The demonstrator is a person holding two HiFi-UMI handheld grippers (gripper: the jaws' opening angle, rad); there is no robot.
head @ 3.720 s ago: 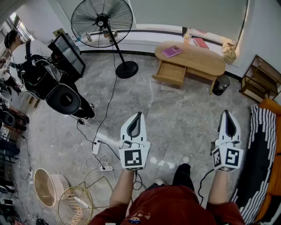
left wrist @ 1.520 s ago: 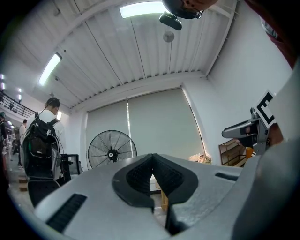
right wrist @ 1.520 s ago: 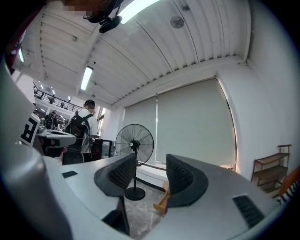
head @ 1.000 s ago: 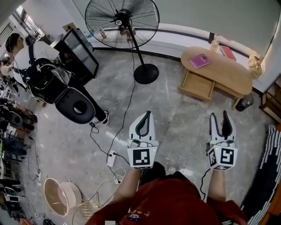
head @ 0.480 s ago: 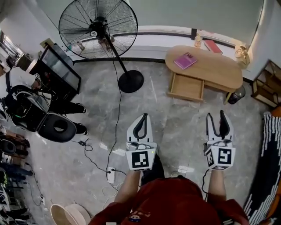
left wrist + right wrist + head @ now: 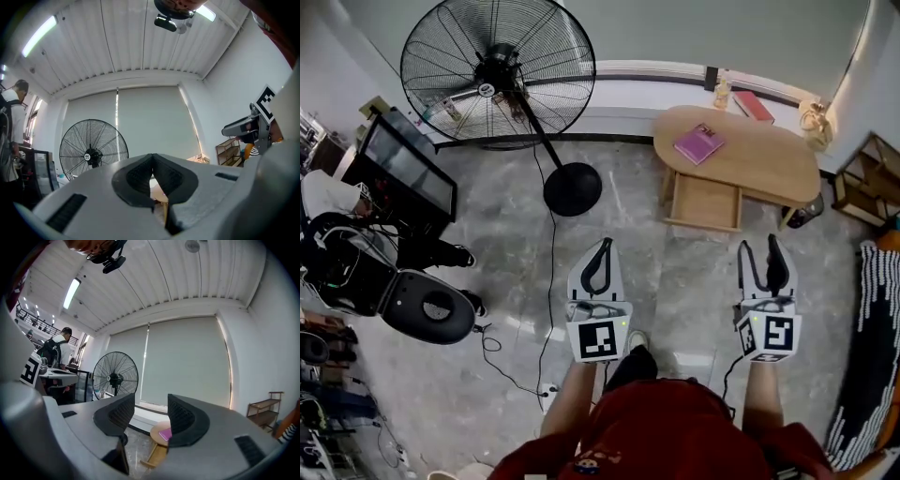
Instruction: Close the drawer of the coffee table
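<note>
Wooden and oval, the coffee table (image 6: 769,164) stood against the far wall at the upper right of the head view. Its drawer (image 6: 706,203) was pulled well out toward the person, and a pink book (image 6: 699,143) lay on top. Compared with a second earlier, the table sat nearer, so the person seemed to have been walking toward it across the grey floor (image 6: 675,281), past the standing fan (image 6: 499,70).

Both grippers were held out level in front, well apart from the drawer and touching nothing. The left gripper (image 6: 604,244) had its jaws together with nothing between them. The right gripper (image 6: 760,246) had its jaws apart and empty, where a few seconds before they had looked closed. Its own view showed the open drawer far off, framed between the jaws.

This looked like the approach. The drawer was not yet pushed, and the remaining gap had to be closed before a gripper could press on its front.
</note>
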